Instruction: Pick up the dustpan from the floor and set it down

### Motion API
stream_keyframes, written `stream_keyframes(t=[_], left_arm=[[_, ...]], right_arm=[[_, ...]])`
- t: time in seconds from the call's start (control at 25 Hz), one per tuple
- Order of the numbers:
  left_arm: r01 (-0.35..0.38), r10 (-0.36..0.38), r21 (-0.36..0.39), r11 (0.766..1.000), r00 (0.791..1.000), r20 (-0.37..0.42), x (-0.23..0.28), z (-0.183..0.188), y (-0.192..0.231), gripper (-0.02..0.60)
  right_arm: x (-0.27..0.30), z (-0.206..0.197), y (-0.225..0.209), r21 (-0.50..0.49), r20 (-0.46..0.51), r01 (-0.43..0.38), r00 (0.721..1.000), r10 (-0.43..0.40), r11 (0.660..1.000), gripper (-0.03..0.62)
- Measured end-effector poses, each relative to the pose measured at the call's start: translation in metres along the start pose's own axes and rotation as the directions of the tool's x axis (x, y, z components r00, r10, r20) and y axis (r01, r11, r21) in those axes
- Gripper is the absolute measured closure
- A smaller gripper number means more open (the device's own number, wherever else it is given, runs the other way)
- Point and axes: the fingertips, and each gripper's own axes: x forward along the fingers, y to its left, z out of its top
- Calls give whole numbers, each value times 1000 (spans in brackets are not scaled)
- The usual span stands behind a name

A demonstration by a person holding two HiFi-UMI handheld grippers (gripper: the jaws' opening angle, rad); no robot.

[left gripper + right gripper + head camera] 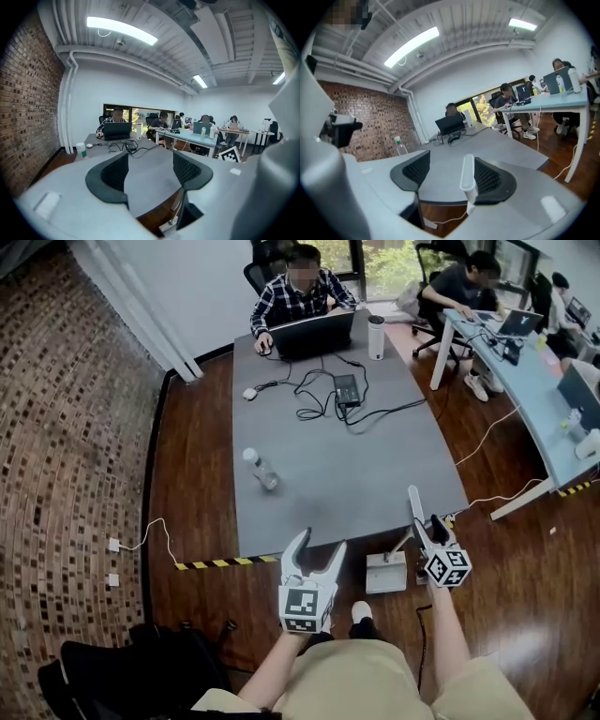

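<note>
The right gripper (452, 161) has its jaws spread wide. Between them stands the white handle (467, 176) of the dustpan (386, 571), upright. It lies against the ribbed black pad (487, 178) of the right-hand jaw, with a clear gap to the left-hand pad, so nothing is pinching it. The handle is a slim, flat-sided white bar with a rounded top. Its tip rises just above the pad's upper edge.

In the head view the handle (414, 504) juts out past the right gripper (427, 526). A thin stem runs down and to the left of the jaws to the pan, a pale, boxy scoop low by the wood floor, at the near edge of the grey table (328, 446).

The left gripper (150, 159) is also wide open, with nothing between its pads. In the head view it (321, 545) hangs to the left of the dustpan's pan, apart from it.

Beyond both pairs of jaws the table stretches away. A clear water bottle (262, 470) stands on it ahead of the left jaws. At its far end sit cables and a laptop (312, 334) with a person behind it. Yellow-and-black tape (225, 562) lies on the floor left of the left gripper.
</note>
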Motion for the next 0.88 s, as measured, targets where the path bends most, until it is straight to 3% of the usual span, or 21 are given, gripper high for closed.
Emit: stream_keyframes(t=[0.16,0.24,0.32,0.56,0.72,0.88], left_arm=[[-40,41,-21,999,997,64,-13,20,24,302],[-55,57,-27,998,994,93,-26,32,33,302],[-76,77,-18,997,989,124,-40,45,43,301],[-147,147,-18,989,961,235,-81,86,71,296],[-197,196,-24,980,938,285,-99,108,87,290],[-226,227,-36,973,930,290,-110,108,98,290]], right_arm=[[-27,57,51,-56,139,-43,989,51,997,310],[-37,85,84,-137,189,-60,978,85,989,228],[-41,116,119,-216,230,-74,965,124,974,195],[-49,183,230,-474,256,-140,923,288,869,192],[-47,205,277,-509,259,-145,914,312,848,215],[-46,205,311,-502,256,-169,908,332,848,215]])
